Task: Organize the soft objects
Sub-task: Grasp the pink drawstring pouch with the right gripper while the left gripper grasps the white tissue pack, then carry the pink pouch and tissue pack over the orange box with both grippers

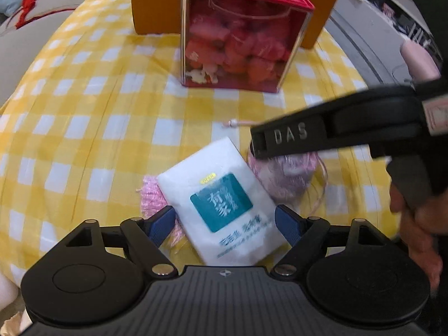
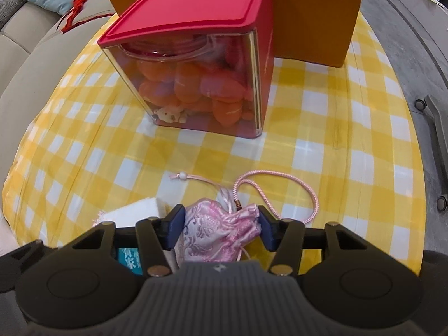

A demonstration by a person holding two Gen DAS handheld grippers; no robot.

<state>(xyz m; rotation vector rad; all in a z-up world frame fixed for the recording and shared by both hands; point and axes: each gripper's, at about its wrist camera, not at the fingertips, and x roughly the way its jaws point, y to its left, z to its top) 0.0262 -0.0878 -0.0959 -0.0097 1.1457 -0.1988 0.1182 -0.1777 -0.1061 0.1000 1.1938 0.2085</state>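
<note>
A white tissue pack (image 1: 221,198) with a teal label lies on the yellow checked cloth (image 1: 84,128), partly over a pink tassel (image 1: 152,198). My left gripper (image 1: 225,224) is open, its blue pads on either side of the pack. A pink brocade drawstring pouch (image 2: 221,232) lies right of the pack, and shows in the left wrist view (image 1: 288,176). My right gripper (image 2: 221,231) has its blue pads against both sides of the pouch. The pouch's pink cord (image 2: 280,190) loops to the right. A corner of the tissue pack (image 2: 140,210) shows at left.
A clear box with a red lid (image 2: 196,64), full of orange and pink plush pieces, stands at the table's middle; it also shows in the left wrist view (image 1: 240,36). An orange box (image 2: 316,19) stands behind it. A beige sofa (image 2: 25,44) is at left.
</note>
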